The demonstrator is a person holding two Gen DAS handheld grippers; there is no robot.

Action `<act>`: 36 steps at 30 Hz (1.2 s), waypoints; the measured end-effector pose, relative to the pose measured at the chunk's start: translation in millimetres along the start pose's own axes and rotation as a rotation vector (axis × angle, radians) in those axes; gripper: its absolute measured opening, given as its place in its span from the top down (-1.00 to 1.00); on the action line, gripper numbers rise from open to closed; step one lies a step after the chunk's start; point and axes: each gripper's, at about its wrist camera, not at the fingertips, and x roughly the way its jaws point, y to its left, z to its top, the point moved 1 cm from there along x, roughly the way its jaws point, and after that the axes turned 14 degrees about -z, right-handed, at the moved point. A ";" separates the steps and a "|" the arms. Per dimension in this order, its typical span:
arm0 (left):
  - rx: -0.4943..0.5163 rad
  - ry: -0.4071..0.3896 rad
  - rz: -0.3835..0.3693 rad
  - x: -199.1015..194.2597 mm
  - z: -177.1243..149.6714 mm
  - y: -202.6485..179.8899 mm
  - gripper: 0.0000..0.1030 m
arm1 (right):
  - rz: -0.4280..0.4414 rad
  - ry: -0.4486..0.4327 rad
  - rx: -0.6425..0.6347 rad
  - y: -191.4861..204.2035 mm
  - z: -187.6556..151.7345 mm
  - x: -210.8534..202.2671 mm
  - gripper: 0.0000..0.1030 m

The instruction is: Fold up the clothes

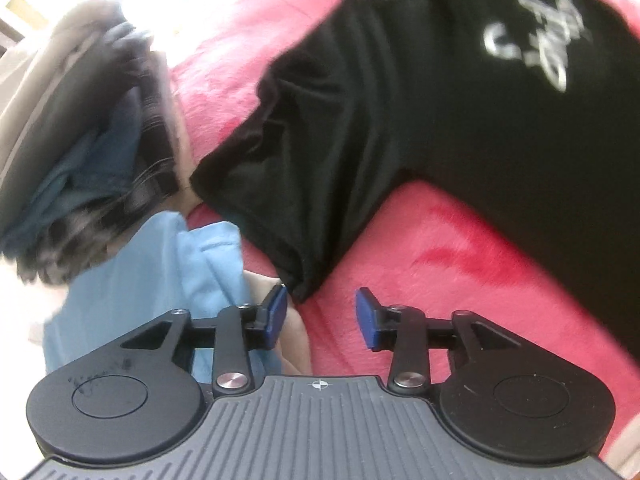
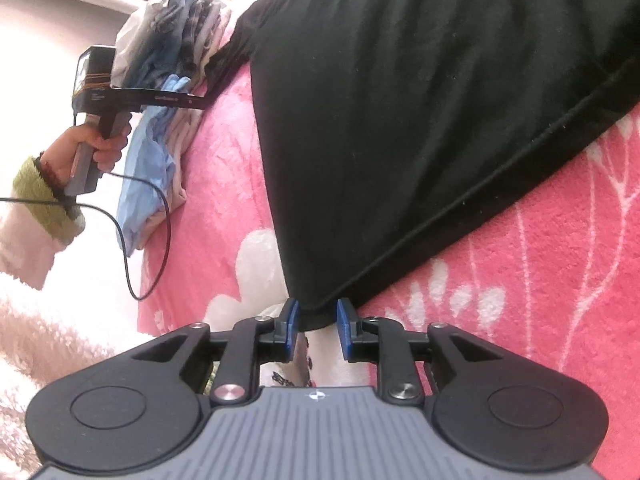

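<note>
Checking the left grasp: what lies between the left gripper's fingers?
Nothing held: in the left wrist view, only pink blanket shows between the left gripper fingers; the black T-shirt sleeve lies just beyond.

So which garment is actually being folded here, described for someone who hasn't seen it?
On the pink blanket lies a black T-shirt, spread flat beside a pile of clothes. It is the only black piece, with a white print on its front.

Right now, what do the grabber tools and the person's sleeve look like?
Each tool, left and right, has black arms, blue fingertip pads, round black discs and a ribbed grey base. The left tool's handle trails a black cable. The sleeve is fuzzy green over pale fleece.
</note>
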 end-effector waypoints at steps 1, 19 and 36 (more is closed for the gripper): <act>-0.038 -0.012 -0.011 -5.5 0.9 2.2 0.15 | 0.003 -0.004 0.001 0.2 -0.3 -0.3 0.46; -0.155 -0.264 -0.171 -62.2 10.7 -33.5 0.10 | 0.045 -0.021 -0.002 1.8 -7.3 -7.6 0.33; -0.019 -0.274 -0.391 6.7 3.0 -140.5 0.10 | 0.065 -0.038 0.036 -5.6 -5.2 -9.4 0.33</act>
